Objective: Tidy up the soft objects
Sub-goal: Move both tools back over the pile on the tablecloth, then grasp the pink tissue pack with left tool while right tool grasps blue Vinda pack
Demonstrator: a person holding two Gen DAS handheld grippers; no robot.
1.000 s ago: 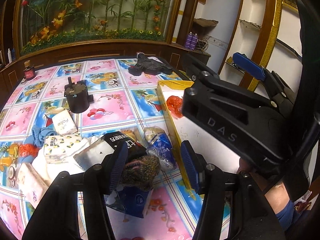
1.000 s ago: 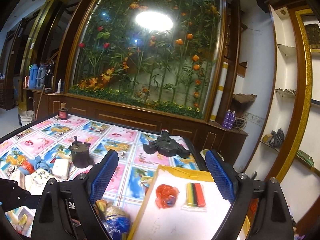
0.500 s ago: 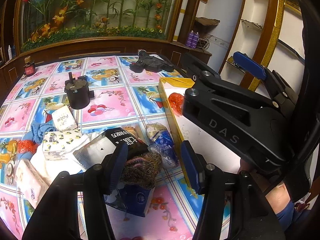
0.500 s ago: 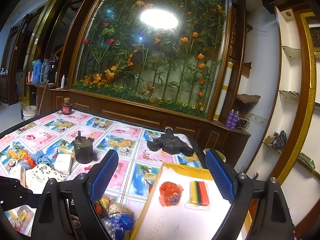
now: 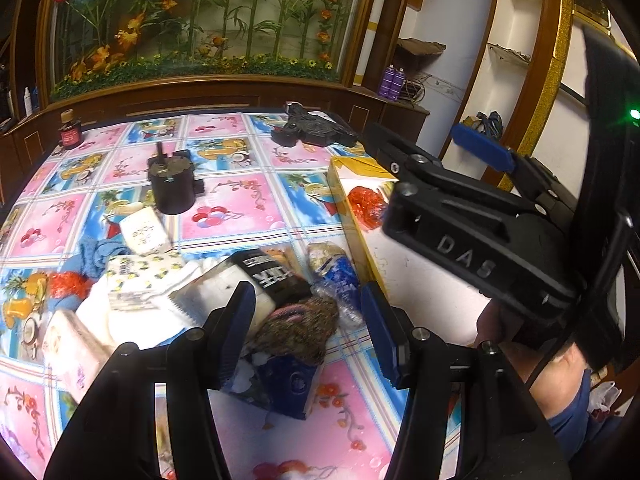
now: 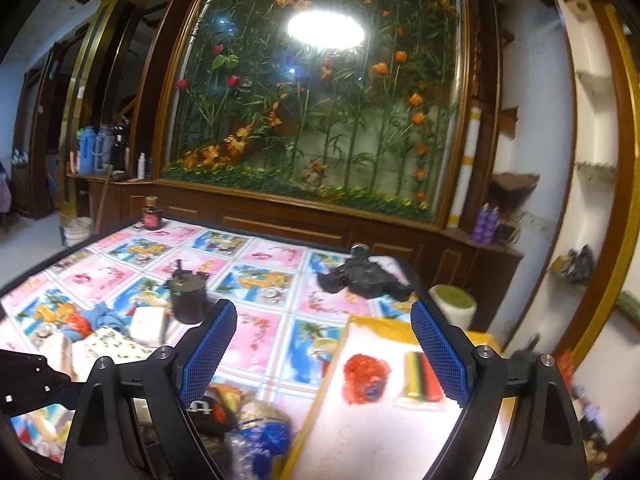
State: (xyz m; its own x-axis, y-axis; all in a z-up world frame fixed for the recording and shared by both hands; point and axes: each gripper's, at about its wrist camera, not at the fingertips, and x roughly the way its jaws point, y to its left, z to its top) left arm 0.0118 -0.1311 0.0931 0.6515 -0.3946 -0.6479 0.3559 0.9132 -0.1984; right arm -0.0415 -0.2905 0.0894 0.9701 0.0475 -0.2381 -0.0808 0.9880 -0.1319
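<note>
Brown furry bundle [image 5: 298,330] lying crosswise, left gripper [image 5: 308,334] spread

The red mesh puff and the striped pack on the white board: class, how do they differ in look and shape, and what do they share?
The red mesh puff is crumpled and roundish; the striped pack is flat and rectangular. The puff is nearly all red with a dark spot; the pack shows green, yellow, black and red stripes inside clear wrap. The puff lies nearer the board's left edge, the pack to its right. Both rest on the white board, side by side and apart.
</note>
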